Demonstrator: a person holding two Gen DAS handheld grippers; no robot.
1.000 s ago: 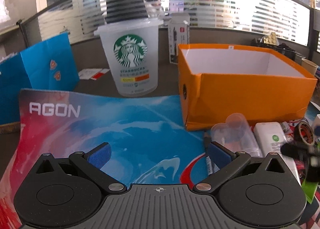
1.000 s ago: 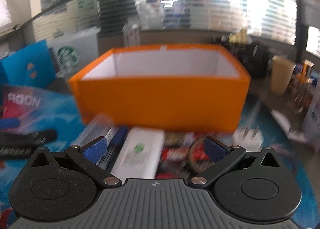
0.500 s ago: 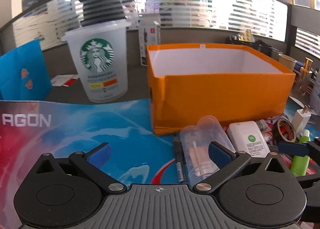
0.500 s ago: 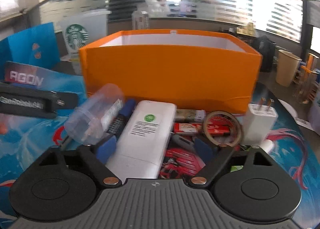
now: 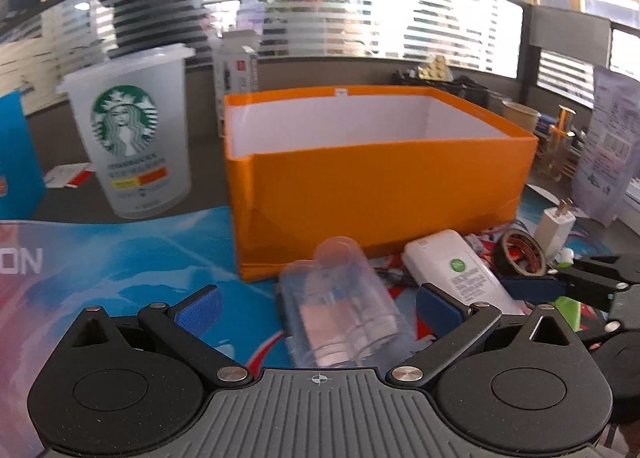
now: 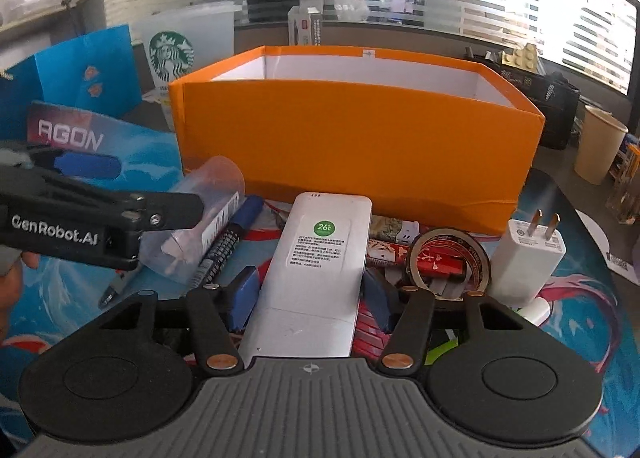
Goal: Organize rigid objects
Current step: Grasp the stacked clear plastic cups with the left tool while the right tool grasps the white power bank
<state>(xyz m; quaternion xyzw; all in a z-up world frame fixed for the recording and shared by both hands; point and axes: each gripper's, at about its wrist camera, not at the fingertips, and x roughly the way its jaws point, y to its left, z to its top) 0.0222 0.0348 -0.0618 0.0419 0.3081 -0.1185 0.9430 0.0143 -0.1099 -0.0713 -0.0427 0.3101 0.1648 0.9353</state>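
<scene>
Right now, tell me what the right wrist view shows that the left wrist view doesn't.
Only the right wrist view: the right gripper, whose jaws have just been closing, with both pads against the white remote, plus a blue-capped pen beside it.

Only the left wrist view: the left gripper with its jaws open around the clear plastic tube, not touching it.

Both: the orange box, Starbucks cup, tape roll and white charger.

box [image 6: 356,146] behind remote [image 6: 316,266] | tube [image 6: 200,218] left of remote | charger [image 6: 528,258] right, tape roll [image 6: 448,258] apparently between
</scene>
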